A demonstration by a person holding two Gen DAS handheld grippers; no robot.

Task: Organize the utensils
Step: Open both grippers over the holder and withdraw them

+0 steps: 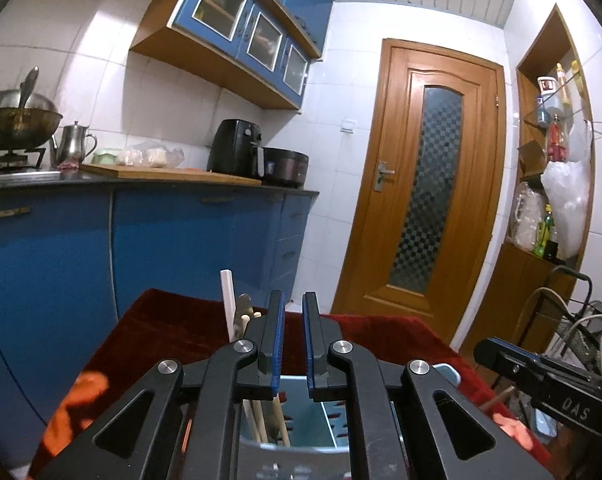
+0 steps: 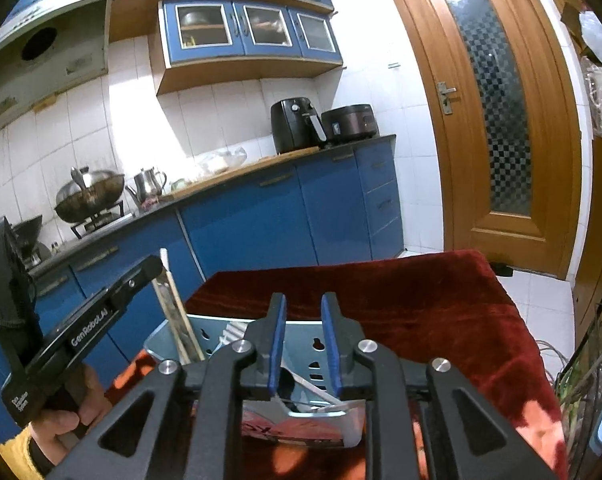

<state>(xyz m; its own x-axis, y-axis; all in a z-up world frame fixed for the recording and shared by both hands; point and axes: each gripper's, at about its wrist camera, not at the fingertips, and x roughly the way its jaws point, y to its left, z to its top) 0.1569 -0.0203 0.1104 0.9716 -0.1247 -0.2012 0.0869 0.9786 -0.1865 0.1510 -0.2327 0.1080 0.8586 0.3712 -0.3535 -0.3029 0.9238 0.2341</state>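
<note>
From the left wrist, the left tool [image 1: 293,304] hangs over the pale blue utensil holder [image 1: 325,408], its blue-padded jaws parted by a narrow gap with nothing between them. Wooden chopsticks [image 1: 261,420] and a white handle [image 1: 229,300] stand at the holder's left side. The holder sits on a desk under a red cloth [image 1: 181,320]; the cloth's far edge gives onto open floor before the blue cabinets [image 1: 173,240] and the wooden door [image 1: 429,180]. The right tool [image 1: 549,380] enters at the right edge, marked "DAS"

From the right wrist, the right tool [image 2: 303,308] stands above the holder's [image 2: 209,332] slotted wall, jaws apart and holding nothing. A white utensil [image 2: 313,390] lies inside the holder. Bare cloth [image 2: 441,312] stretches right to the desk's edge. At left a hand [image 2: 61,424] holds the left tool [image 2: 153,266], lettered "GenRobot.AI", beside the upright chopsticks [image 2: 177,312]
</note>
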